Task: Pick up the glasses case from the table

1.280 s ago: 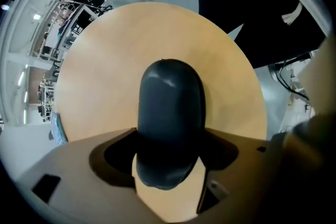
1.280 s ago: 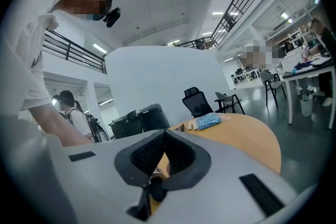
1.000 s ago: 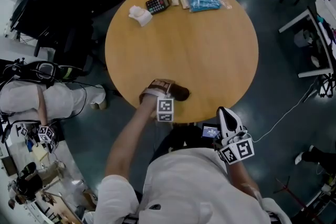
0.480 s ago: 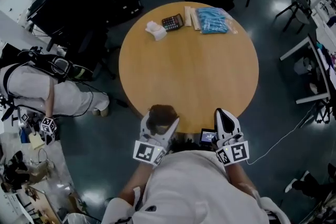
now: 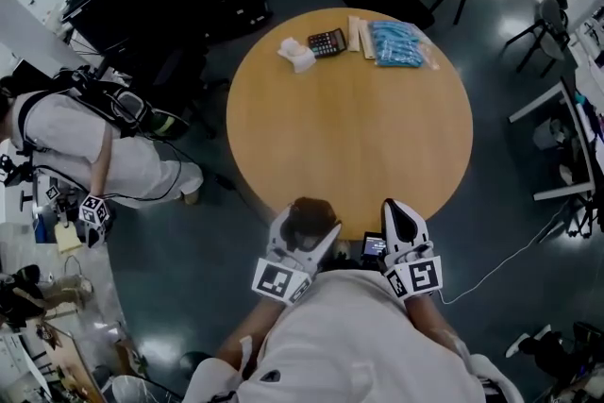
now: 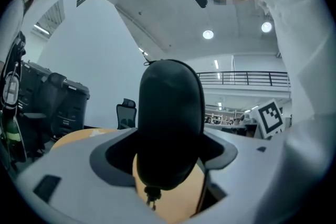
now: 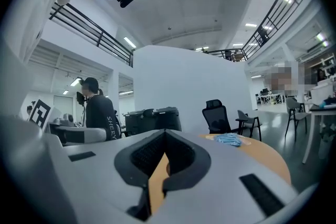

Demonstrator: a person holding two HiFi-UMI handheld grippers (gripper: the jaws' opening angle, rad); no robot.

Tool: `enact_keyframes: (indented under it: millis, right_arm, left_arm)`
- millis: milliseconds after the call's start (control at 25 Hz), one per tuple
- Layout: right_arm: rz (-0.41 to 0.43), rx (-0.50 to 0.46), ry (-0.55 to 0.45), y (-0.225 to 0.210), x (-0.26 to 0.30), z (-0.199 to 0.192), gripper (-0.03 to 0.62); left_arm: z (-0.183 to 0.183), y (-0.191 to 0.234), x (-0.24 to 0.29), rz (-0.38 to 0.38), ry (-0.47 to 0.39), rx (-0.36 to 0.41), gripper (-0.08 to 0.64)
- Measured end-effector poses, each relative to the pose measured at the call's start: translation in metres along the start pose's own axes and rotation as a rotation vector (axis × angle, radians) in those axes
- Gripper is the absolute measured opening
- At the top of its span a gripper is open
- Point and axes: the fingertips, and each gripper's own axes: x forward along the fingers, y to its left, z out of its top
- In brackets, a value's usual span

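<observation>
Matt dark glasses case (image 6: 170, 123), smooth wooden table (image 5: 349, 127)

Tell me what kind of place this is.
Probably an open-plan office or lab: a round wooden table, a swivel office chair, a desk at the side, and a mezzanine railing overhead.

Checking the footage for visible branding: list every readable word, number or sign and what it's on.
"SHERY": on the dark sleeve of the person in the right gripper view.
Calculator keys: too small to read.
Small screen: too blurred.
Square markers: patterns, no letters.
</observation>
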Motion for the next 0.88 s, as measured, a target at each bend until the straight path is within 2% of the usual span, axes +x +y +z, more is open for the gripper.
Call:
enact_keyframes:
  millis: [360,880]
  right_arm:
    - [-0.018,-0.001,0.004,-0.001,-0.004,0.0,0.014]
    - [-0.013,-0.013,-0.011,0.003,0.002,0.009,0.014]
  left_arm:
    - [0.003,-0.005,0.002,-0.03,-0.011,-0.011,0.345]
    - [0.01,-0.003,0.002,-0.049,-0.031,0.015,0.345]
